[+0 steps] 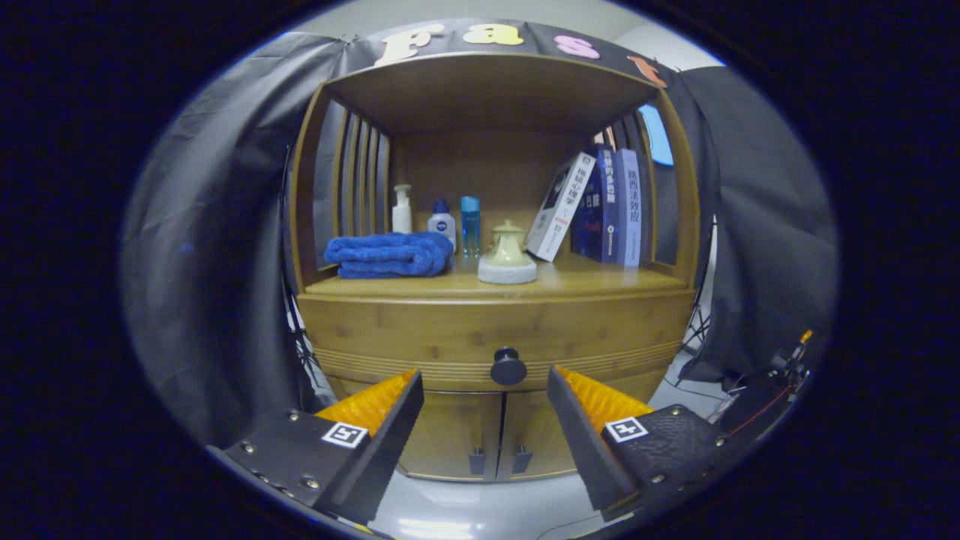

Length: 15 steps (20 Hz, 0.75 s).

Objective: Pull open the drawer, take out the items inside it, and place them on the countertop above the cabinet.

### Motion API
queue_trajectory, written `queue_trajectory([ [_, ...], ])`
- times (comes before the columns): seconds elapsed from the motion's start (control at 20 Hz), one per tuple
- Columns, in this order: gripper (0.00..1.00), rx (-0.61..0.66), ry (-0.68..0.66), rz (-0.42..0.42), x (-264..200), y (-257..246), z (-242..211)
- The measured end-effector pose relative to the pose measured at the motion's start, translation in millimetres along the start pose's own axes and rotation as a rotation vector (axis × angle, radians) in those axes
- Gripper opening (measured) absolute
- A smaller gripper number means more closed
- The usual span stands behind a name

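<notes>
Two gripper (485, 409) fingers stood spread wide, grasping nothing, in the lower centre of the frame, facing a shut bamboo drawer (495, 330).

The drawer's round dark knob (508, 367) sat just beyond and between the fingers, likely lined up for a pull, though a shut drawer suits a finished job too. On the wooden countertop (600, 281), mid-frame, lay a folded blue towel (388, 254), three small bottles (441, 217), a pale lidded ceramic pot (508, 259) and leaning books (596, 206). Black cloth draped both sides; the floor below looked pale and glossy.

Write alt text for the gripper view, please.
The open claw points at the round knob of a closed wooden drawer, not touching it. On the countertop above sit a folded blue towel, bottles and books.
</notes>
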State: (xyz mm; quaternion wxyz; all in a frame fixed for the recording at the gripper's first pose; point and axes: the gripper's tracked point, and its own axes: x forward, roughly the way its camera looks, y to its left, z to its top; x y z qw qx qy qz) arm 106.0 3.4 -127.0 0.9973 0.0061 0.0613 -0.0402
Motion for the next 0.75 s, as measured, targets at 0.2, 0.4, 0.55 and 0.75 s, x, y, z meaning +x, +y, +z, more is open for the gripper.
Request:
queue_trajectory([
  [0.2, 0.99, -0.044, -0.067, -0.002, -42.8, 5.1, 41.7],
  [0.4, 0.99, -0.085, -0.117, -0.040, -90.4, 1.6, 71.9],
  [0.55, 0.99, -0.047, -0.114, -0.037, -115.0, 7.8, 79.8],
  [0.75, 0.99, -0.024, -0.150, -0.016, -131.0, 15.2, 98.8],
])
